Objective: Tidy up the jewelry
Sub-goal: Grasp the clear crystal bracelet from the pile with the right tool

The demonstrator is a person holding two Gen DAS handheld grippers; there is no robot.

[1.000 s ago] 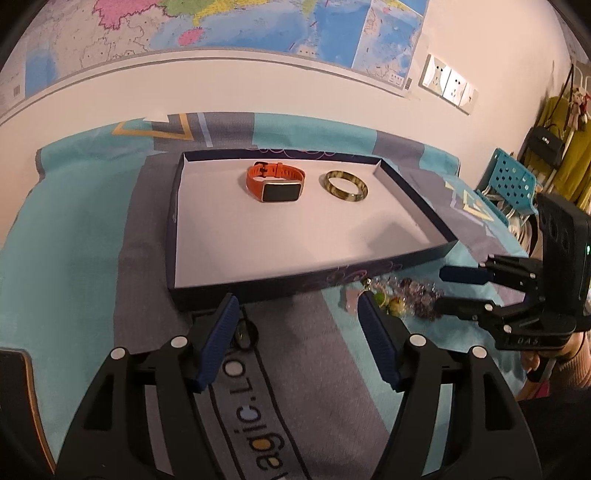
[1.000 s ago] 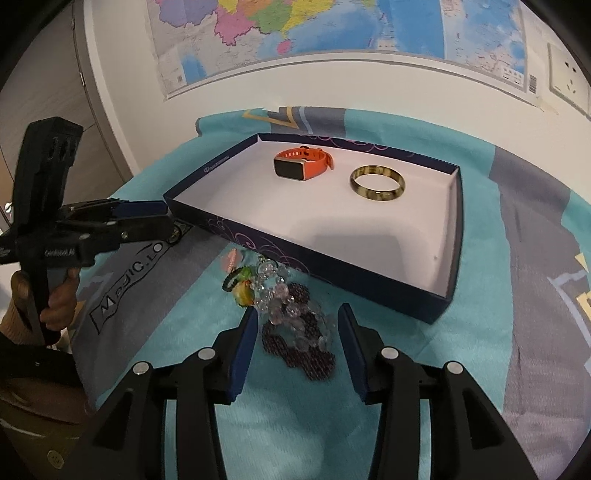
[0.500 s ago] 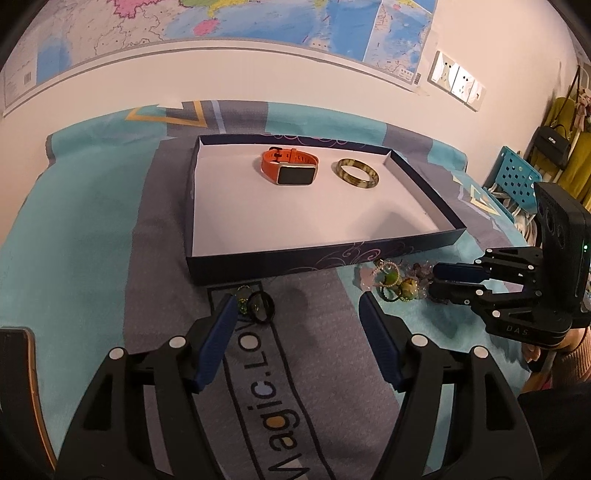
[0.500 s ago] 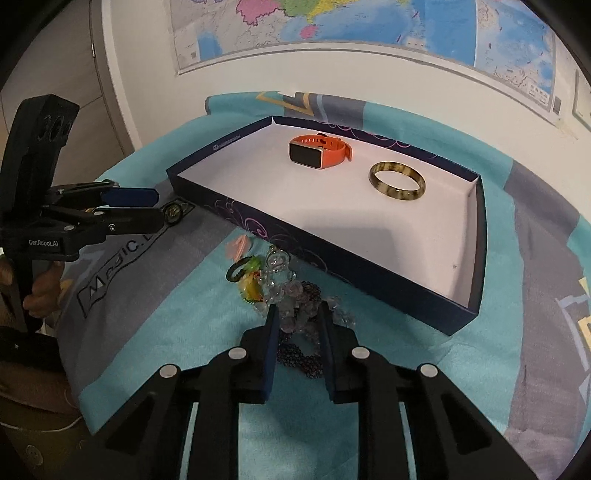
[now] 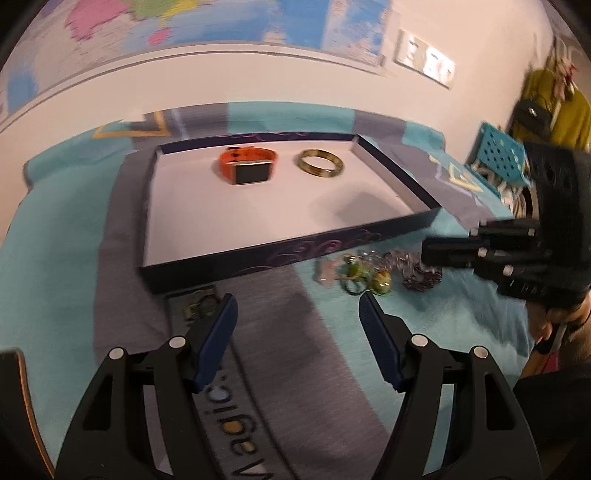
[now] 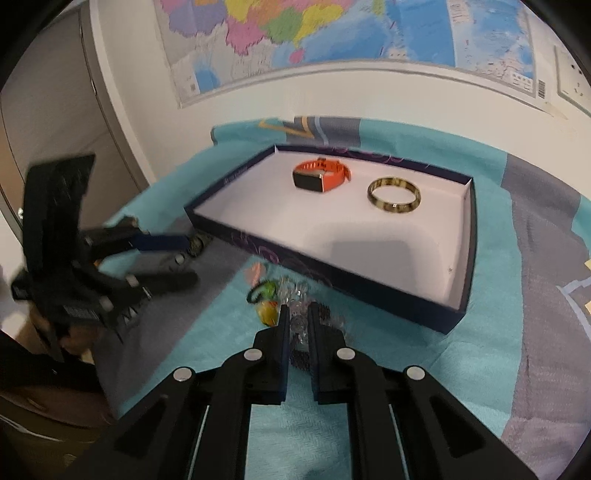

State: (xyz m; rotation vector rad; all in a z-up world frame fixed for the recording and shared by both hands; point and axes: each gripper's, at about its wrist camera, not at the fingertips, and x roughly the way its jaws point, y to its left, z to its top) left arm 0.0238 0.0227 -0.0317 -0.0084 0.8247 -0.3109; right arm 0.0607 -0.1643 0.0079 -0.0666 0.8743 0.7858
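Presently: bead bracelets (image 6: 301,326), tangled heap just before the tray (image 6: 466,236) front wall; light, limp, slippery, take one strand. Right claw (image 6: 297,332) pinched on beads; left claw (image 5: 297,317) spread, empty

A lived-in room of a home, by the look of it — a big colourful wall map (image 6: 332,33) above a table spread with a teal and grey cloth (image 5: 55,258), wall sockets (image 5: 424,61), and yellow clothes with a black bag (image 5: 533,110) hanging in the corner.
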